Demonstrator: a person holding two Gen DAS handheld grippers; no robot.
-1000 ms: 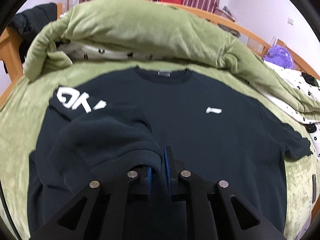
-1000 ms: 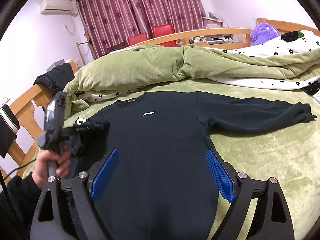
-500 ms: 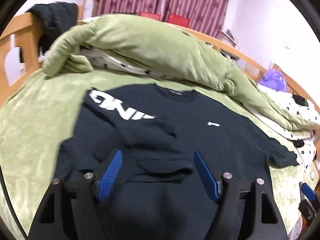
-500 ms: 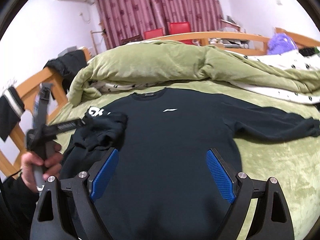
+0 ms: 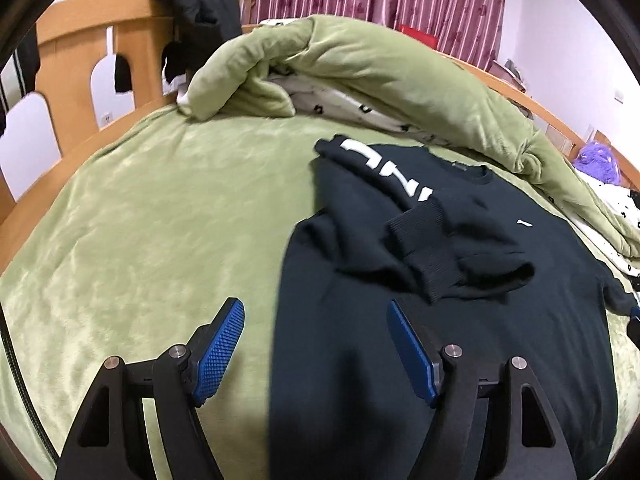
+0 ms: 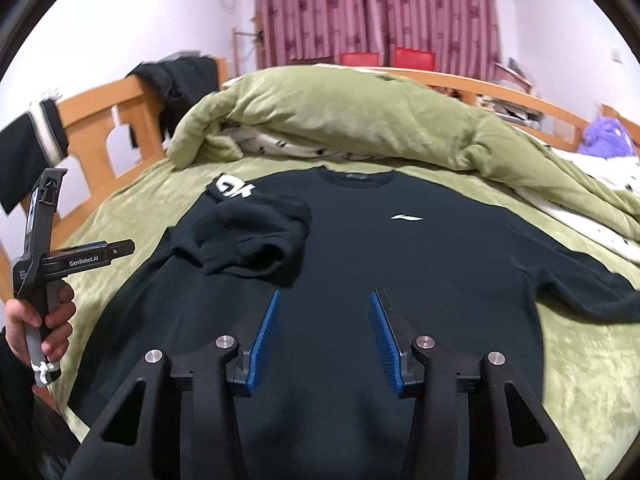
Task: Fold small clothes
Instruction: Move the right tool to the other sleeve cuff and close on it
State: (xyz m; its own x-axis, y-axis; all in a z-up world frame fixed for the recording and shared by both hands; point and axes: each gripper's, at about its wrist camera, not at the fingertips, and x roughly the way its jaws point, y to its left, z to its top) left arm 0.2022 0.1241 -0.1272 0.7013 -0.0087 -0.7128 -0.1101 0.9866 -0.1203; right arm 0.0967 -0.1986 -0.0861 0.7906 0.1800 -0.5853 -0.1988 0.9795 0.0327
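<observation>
A black sweatshirt (image 6: 400,272) with a small white chest logo lies face up on the green bed cover; it also shows in the left wrist view (image 5: 460,320). Its left sleeve (image 6: 256,236), with white letters, lies folded in over the chest, cuff (image 5: 424,248) loose on top. Its other sleeve (image 6: 576,276) stretches out to the right. My left gripper (image 5: 316,316) is open and empty, above the sweatshirt's left edge; from the right wrist view it (image 6: 120,248) is held off to the left. My right gripper (image 6: 324,296) is open and empty over the sweatshirt's lower front.
A bunched green duvet (image 6: 360,120) lies across the back of the bed. A wooden bed rail (image 5: 80,60) with dark clothes hung on it stands at the left. A purple plush toy (image 6: 608,136) sits far right. Bare green cover (image 5: 140,240) lies left of the sweatshirt.
My left gripper has opened and let go of the left sleeve, which now lies on the chest. It has pulled back to the left. My right gripper's jaws have narrowed a little.
</observation>
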